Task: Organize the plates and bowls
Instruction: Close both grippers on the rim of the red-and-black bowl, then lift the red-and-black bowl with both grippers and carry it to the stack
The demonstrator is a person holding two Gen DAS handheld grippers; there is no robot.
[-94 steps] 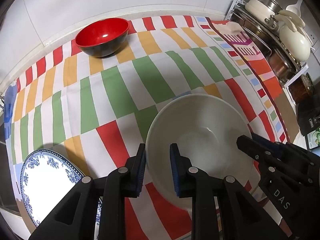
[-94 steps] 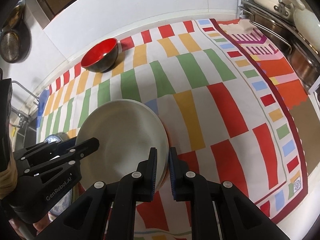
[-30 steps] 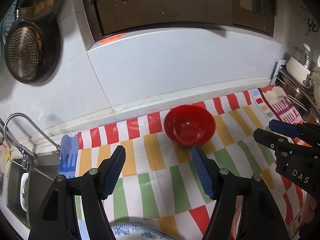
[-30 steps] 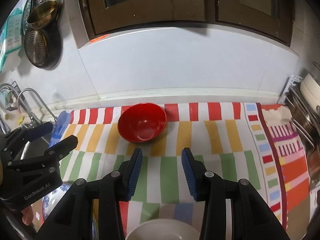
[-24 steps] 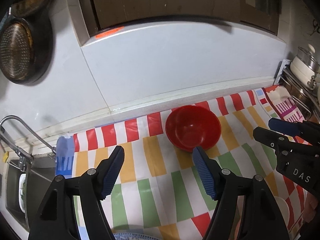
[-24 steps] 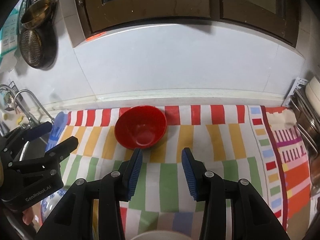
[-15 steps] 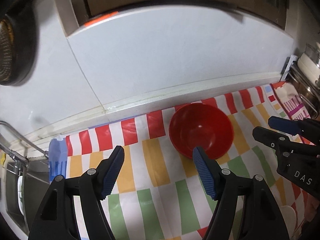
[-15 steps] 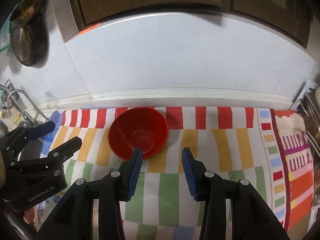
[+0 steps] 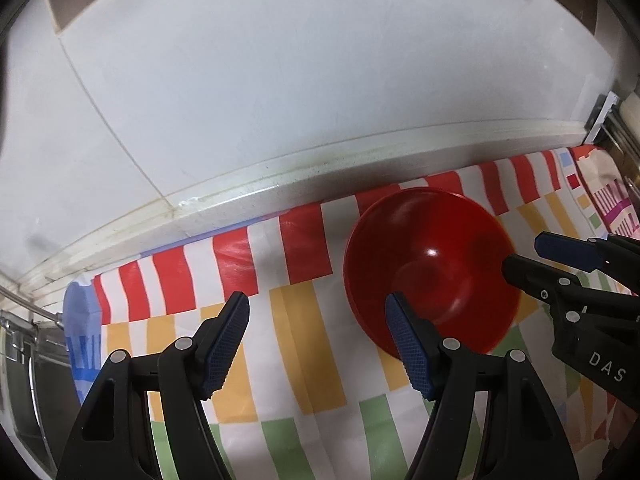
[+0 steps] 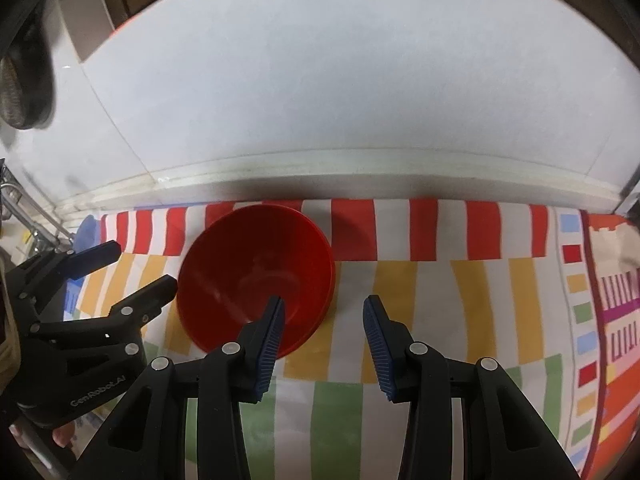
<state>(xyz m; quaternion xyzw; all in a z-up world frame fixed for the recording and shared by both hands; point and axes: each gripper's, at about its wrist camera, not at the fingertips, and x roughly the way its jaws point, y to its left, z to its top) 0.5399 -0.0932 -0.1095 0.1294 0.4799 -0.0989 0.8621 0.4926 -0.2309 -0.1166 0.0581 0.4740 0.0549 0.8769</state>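
Red bowl [image 9: 432, 268] sits right of frame centre on the striped cloth [image 9: 296, 344]; left gripper [image 9: 318, 340] and right gripper [image 10: 324, 334] hover with jaws parted, holding nothing

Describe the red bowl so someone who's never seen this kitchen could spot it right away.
Find the white tiled wall, then the striped tablecloth below it. The glossy round red bowl sits near the cloth's back edge, the only dish and only solid-red round shape there.

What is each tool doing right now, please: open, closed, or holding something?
Left tool: open, holding nothing, beside the red bowl.
Right tool: open, holding nothing, at the bowl's other side.
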